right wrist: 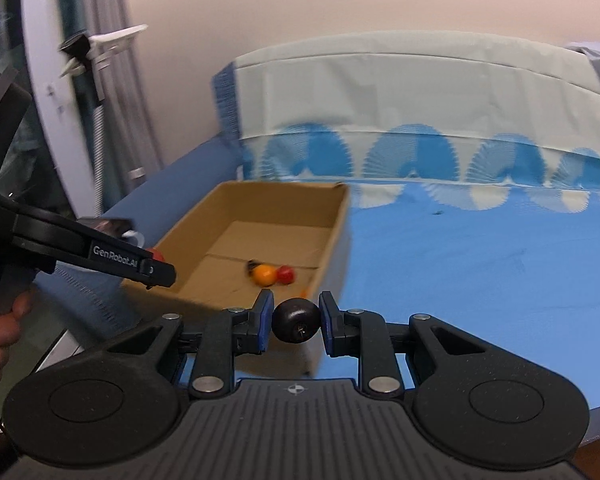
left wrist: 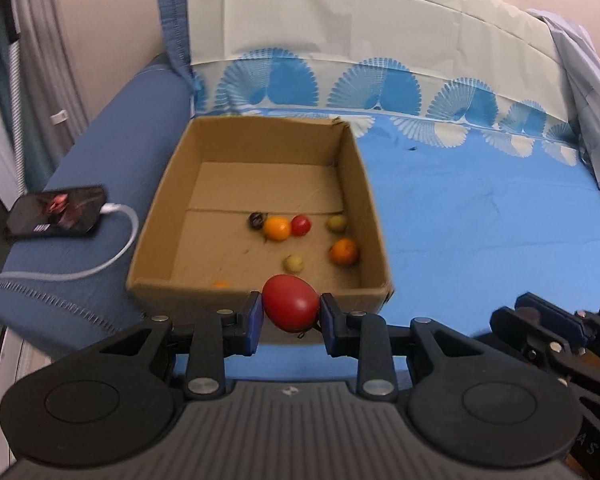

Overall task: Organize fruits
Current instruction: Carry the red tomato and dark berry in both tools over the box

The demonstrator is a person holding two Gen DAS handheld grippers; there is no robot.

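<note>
Left gripper (left wrist: 291,312) is clamped on a red fruit (left wrist: 291,303), just short of the cardboard box (left wrist: 156,216)'s near wall. Right gripper (right wrist: 296,322) is clamped on a dark fruit (right wrist: 296,320), also near that box's front edge.

Box (left wrist: 260,208) sits on the couch seat (left wrist: 480,220), hard against the armrest (left wrist: 112,152) to its left. Phone (left wrist: 56,217) lies on that armrest. Loose fruits (left wrist: 300,236) lie in the box, toward its near right corner. Backrest (left wrist: 360,32) stands behind the box.
</note>
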